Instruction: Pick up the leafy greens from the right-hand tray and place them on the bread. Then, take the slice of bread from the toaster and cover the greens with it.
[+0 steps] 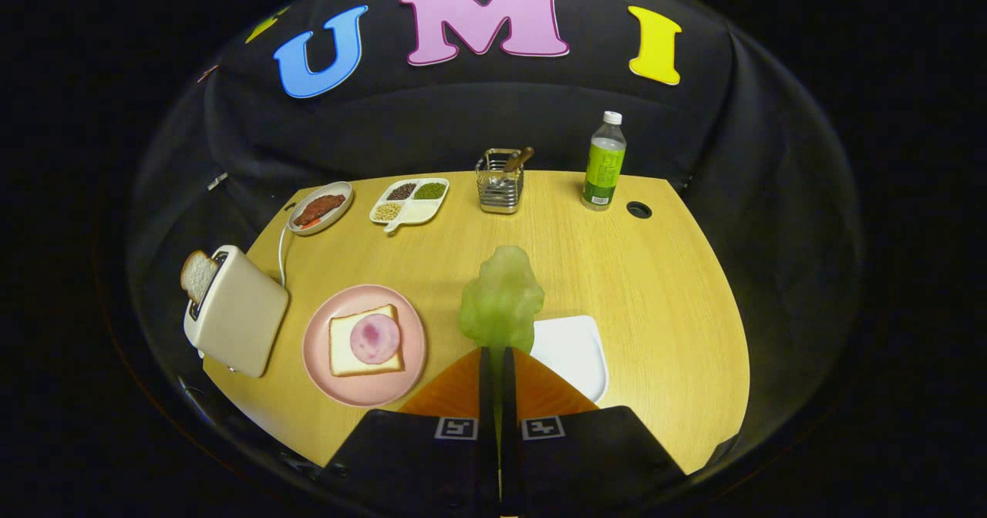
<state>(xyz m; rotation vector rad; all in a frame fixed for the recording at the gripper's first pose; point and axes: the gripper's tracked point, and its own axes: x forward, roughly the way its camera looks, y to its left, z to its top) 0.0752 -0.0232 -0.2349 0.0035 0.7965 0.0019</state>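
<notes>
So the gripper [497, 360] was clamped on the lettuce [501, 298], lifted off the white tray [574, 352]; bread [362, 341] on the pink plate [320, 348] uncovered, toaster [235, 314] slice [198, 275] untouched.

Surfaces and finishes as seen from the claw view

A light wood-grain counter [617, 271] with a smooth matt finish is seen; a waxy, translucent pale green plastic-looking leaf [501, 302] is pinched by the black-and-orange claw [498, 360]; glossy pink plate [324, 348], shiny wire-metal basket [498, 186].

Wooden table [663, 287], seemingly black-draped booth
</notes>
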